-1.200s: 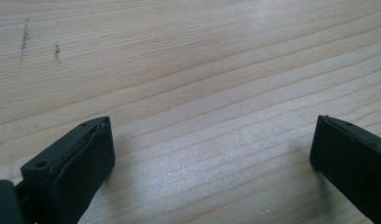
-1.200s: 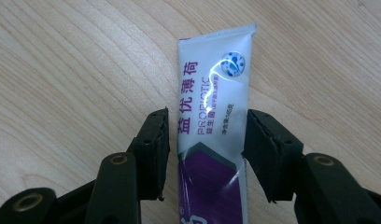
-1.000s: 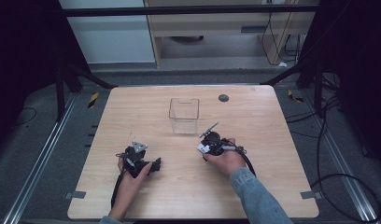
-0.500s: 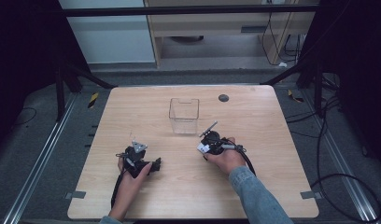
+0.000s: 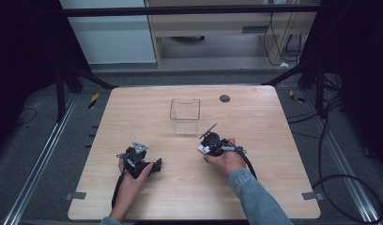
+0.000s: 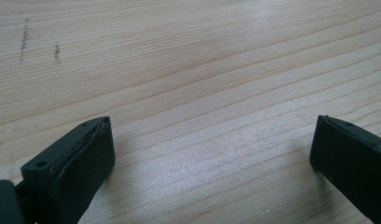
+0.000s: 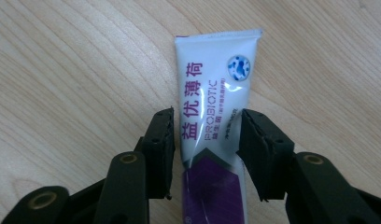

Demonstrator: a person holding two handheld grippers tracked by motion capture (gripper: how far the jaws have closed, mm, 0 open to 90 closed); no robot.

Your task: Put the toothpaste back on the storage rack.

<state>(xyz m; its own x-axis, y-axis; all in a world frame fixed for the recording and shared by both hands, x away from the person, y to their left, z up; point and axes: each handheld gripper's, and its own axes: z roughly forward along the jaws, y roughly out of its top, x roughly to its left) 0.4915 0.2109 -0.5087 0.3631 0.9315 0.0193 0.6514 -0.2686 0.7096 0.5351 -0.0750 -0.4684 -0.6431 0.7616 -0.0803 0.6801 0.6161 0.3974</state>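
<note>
Free room, operator: bare table point(image 5: 274, 178) lies all round your left gripper point(image 5: 157, 165), and its jaws stand wide with clear wood between them. Obstacle: a clear box point(image 5: 185, 116) stands just beyond and left of your right gripper point(image 5: 209, 132). The jaws of that gripper have just been closing round a tube point(image 7: 216, 116). A dark disc point(image 5: 224, 98) lies farther off.

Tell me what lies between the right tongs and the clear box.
Bare wooden table in the high view. The right tongs straddle a white-and-purple tube, short of the clear box.
</note>
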